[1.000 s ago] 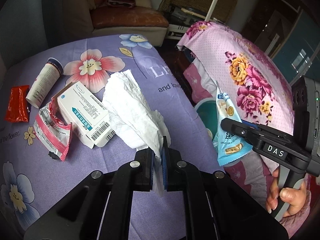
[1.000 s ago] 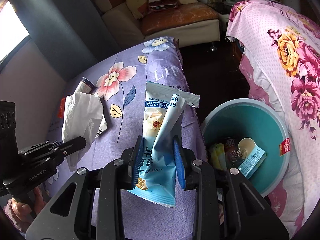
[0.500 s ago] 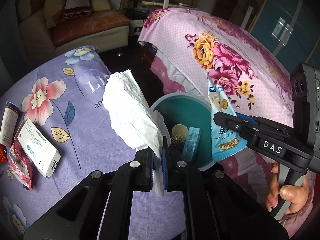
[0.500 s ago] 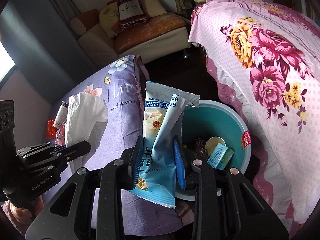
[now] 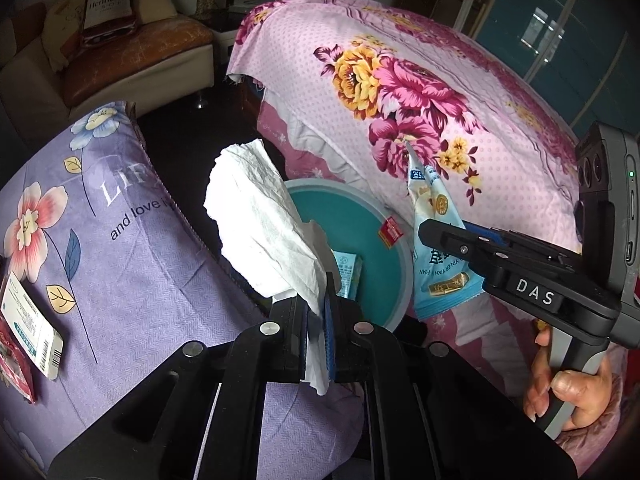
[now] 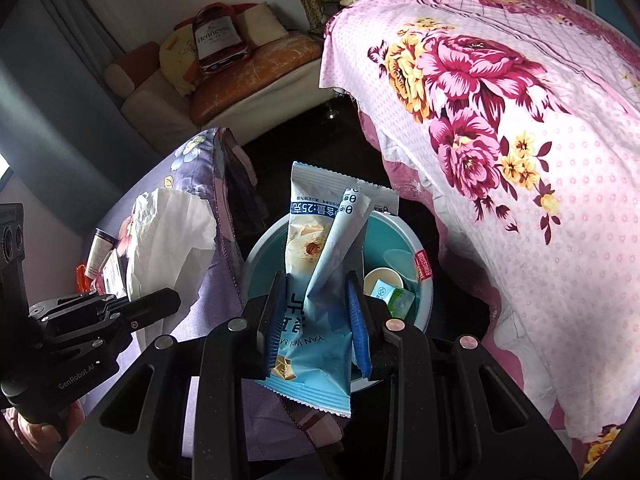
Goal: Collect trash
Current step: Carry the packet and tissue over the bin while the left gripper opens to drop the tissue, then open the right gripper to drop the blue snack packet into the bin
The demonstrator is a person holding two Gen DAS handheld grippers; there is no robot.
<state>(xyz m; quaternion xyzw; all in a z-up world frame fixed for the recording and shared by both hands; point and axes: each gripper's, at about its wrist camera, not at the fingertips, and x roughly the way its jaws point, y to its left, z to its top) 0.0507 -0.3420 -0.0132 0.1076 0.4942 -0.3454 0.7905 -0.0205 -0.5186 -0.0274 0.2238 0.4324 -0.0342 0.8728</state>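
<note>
- A crumpled white tissue [image 5: 264, 232] is pinched between the nearly closed jaws of the left gripper [image 5: 316, 336]; the paper stands up and leans to the left above the fingertips.
- In the right wrist view the same tissue [image 6: 168, 240] is seen at the left, held over the edge of the purple floral cloth [image 5: 120, 264].
- A light-blue snack wrapper [image 6: 320, 280] is clamped by the right gripper [image 6: 316, 316]; the jaws are partly open, spread by the width of the folded packet, whose lower end hangs out below the blue pads [image 6: 357, 320].
- The wrapper is held directly above the teal bin [image 6: 424, 308], which stands low between the purple cloth and the pink floral cover [image 6: 520, 128].
- Inside the bin a small teal-and-white box [image 6: 390, 296] and a round cup [image 6: 382, 278] are seen, lying against each other.
- On the purple cloth, at the left of the left wrist view, a white medicine box [image 5: 30, 320] and a red-and-white wrapper [image 5: 12, 364] are left lying, touching each other.
- A sofa [image 5: 132, 60] with a bottle-shaped cushion [image 5: 106, 8] is seen at the far side.
</note>
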